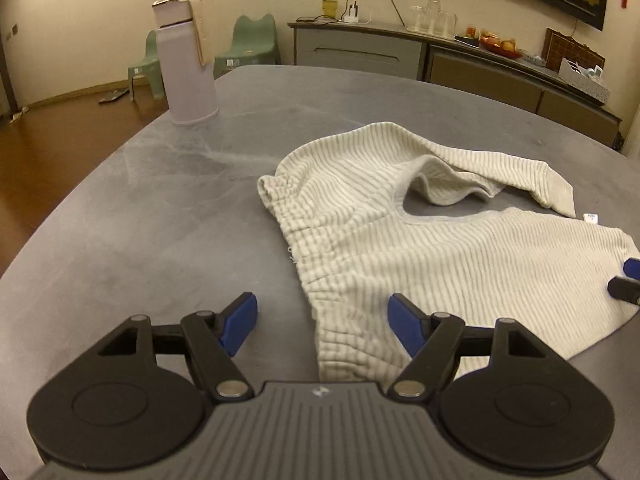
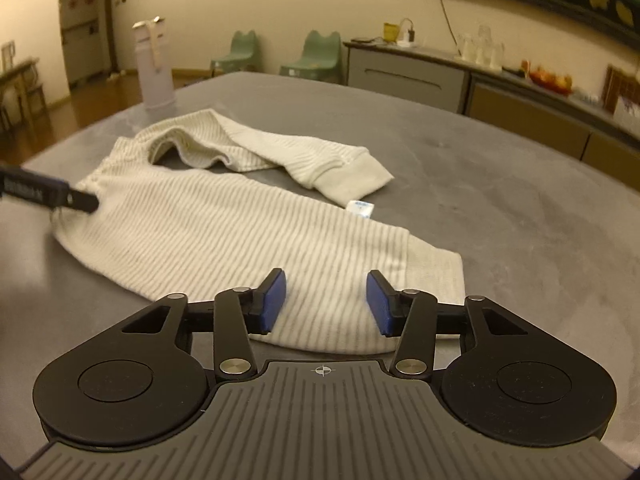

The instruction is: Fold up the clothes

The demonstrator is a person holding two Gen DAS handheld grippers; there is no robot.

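A cream striped pair of small trousers (image 1: 400, 240) lies flat on the grey table (image 1: 160, 220), its gathered waistband towards my left gripper and both legs running right. The far leg is folded over, and its cuff (image 2: 352, 176) rests on the table. My left gripper (image 1: 322, 312) is open, low over the waistband edge, holding nothing. My right gripper (image 2: 326, 292) is open too, its blue pads either side of the near leg's cuff end (image 2: 436, 276). A fingertip of the left gripper (image 2: 80, 200) pokes in over the waistband. The right gripper (image 1: 624, 280) shows at the cloth's far end.
A tall lilac bottle (image 1: 188, 68) with a strap stands at the table's far left corner. A white label (image 2: 360, 208) sticks out of the trousers. Beyond the table are two green chairs (image 2: 312, 56) and a grey sideboard (image 1: 360, 48) with glasses and fruit.
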